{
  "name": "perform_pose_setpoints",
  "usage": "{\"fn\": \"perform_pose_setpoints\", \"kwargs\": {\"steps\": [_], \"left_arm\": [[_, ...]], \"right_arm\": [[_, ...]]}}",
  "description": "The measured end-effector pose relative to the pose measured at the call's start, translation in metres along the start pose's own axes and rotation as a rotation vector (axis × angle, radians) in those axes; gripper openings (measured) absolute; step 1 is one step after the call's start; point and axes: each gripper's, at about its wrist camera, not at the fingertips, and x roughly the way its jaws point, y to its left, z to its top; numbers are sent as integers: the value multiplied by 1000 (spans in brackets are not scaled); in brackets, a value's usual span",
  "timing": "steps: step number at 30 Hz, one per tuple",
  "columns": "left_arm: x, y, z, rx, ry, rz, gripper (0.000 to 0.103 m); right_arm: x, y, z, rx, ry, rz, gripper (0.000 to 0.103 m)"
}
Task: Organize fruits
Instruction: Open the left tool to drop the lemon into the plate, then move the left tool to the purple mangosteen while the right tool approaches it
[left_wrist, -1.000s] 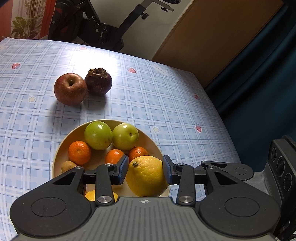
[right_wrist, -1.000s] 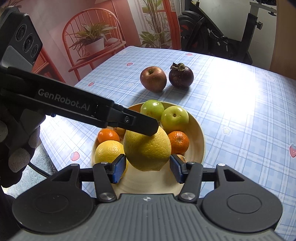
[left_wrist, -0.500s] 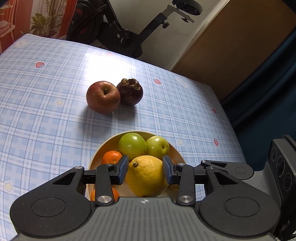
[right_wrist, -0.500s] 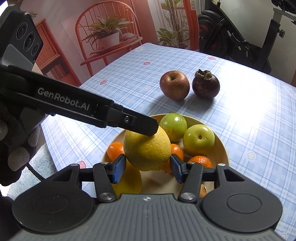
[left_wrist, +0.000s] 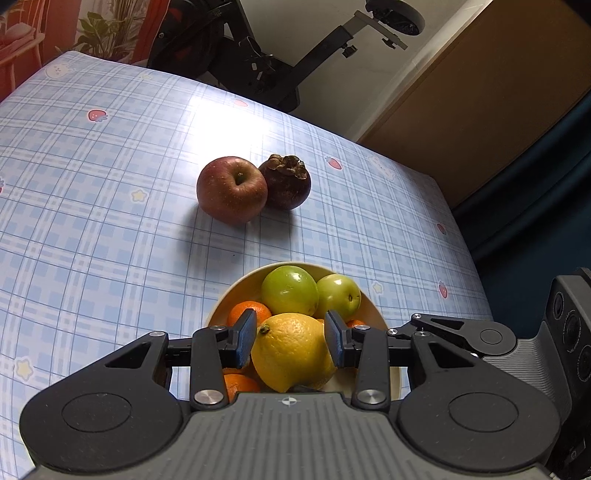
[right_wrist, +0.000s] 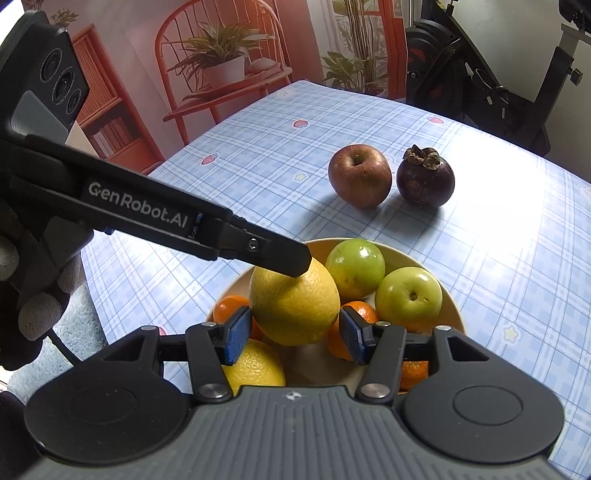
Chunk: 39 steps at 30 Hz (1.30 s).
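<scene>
"GenRobot.AI" on the left gripper (right_wrist: 291, 264), fingers clamped on the lemon (left_wrist: 291, 350); right gripper (right_wrist: 295, 334) fingers flanking it, contact unclear.

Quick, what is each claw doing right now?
Left claw: closed on the lemon, holding it.
Right claw: closed on the same lemon, with its pads against the lemon's sides.

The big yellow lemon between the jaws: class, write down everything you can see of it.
The lemon is large, oval and bright yellow, with pitted, slightly glossy peel and a small dark stem nub. It looks whole. It appears lifted just above the bowl of other fruit. The left gripper clamps its sides, and the right gripper has its jaws against it from another direction.
</scene>
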Motion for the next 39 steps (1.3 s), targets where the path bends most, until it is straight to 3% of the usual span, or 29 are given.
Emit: {"fn": "perform_pose_setpoints", "kwargs": {"steps": [11, 25, 39], "left_arm": [[-5, 2, 3, -9, -26, 16, 41], [-38, -6, 22, 74, -169, 81, 42], [-44, -7, 64, 174, -268, 177, 43]], "right_arm": [[-1, 0, -5, -1, 9, -15, 55], [-34, -28, 5, 87, -169, -85, 55], [-33, -54, 21, 81, -242, -142, 56]]}}
